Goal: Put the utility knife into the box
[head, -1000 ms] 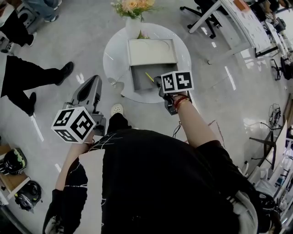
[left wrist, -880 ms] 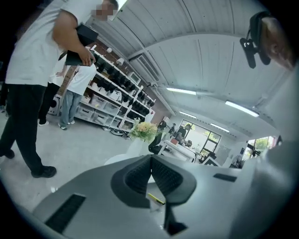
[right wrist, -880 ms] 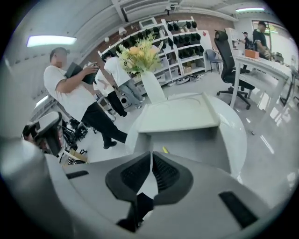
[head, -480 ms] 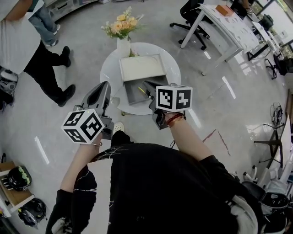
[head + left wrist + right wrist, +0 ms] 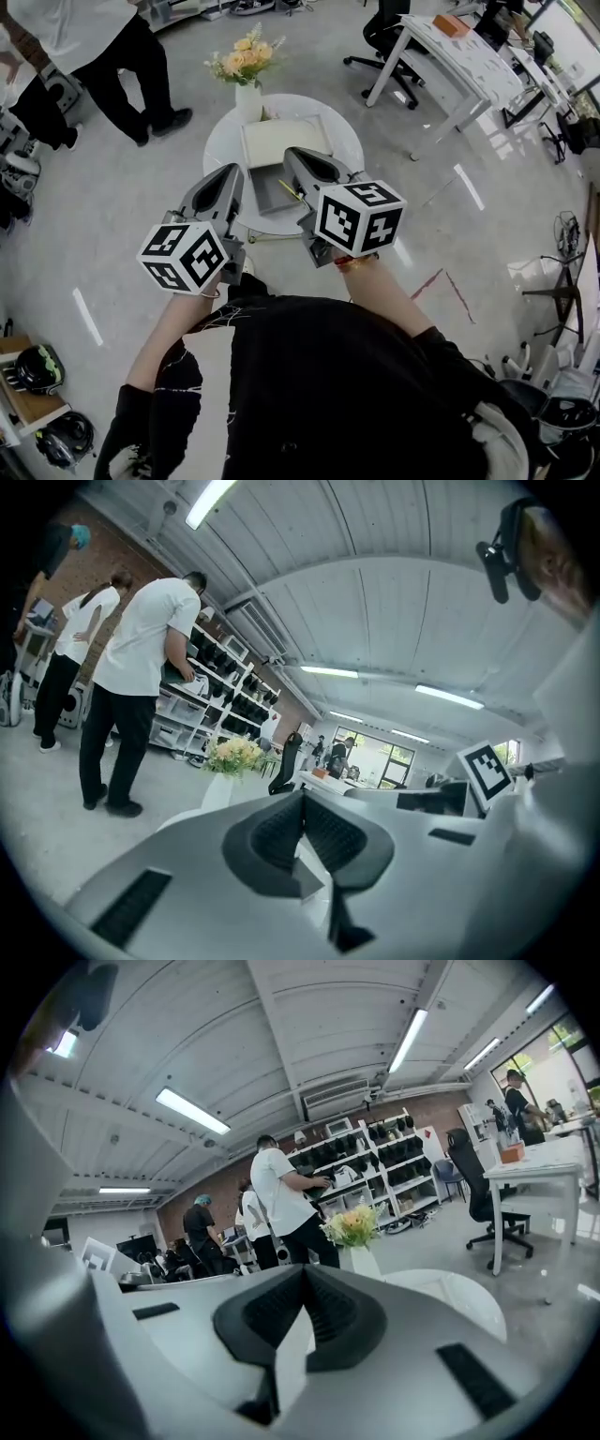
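Head view: the utility knife (image 5: 289,190) lies inside the open box (image 5: 266,190) on the round table (image 5: 221,141), far from the person.
Left gripper view: the left gripper (image 5: 302,797) has its jaws clenched together, with nothing between them.
Right gripper view: the right gripper (image 5: 305,1277) has its jaws clenched together, empty; flowers (image 5: 354,1225) stand far ahead.

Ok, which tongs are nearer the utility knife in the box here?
Right. In the head view, the right tongs hang over the box, beside the utility knife; the left tongs sit off the box's left side, farther away.
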Motion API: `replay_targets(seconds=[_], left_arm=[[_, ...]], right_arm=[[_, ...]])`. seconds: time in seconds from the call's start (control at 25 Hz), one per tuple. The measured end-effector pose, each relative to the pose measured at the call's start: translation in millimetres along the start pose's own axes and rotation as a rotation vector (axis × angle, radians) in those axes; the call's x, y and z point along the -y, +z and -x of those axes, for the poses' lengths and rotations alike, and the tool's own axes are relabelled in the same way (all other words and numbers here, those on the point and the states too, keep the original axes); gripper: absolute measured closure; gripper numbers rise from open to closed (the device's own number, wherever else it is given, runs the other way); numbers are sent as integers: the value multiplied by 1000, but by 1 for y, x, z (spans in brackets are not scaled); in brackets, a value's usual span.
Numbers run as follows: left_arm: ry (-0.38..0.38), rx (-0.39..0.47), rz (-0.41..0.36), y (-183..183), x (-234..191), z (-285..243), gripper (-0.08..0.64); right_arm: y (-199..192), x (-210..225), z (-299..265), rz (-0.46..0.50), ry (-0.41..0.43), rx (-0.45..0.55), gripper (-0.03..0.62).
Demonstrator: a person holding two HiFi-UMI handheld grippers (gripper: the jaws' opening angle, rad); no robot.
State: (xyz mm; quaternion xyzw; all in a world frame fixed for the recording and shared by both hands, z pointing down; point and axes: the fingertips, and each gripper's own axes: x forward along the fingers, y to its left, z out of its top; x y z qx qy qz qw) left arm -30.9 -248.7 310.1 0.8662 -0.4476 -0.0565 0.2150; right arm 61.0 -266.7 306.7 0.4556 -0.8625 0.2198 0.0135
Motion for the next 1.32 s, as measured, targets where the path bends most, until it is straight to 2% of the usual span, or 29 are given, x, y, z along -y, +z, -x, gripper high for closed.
replay_targets(seconds=[0.64,1.32], left_arm=[[-19,-1,-26,-8,21,6,549],[-24,-16,-24,-11,21,-8,549]], right_arm=[[-12,-4,22,51,-5,-13,587],[-15,6,17,43,-7,-34,586]])
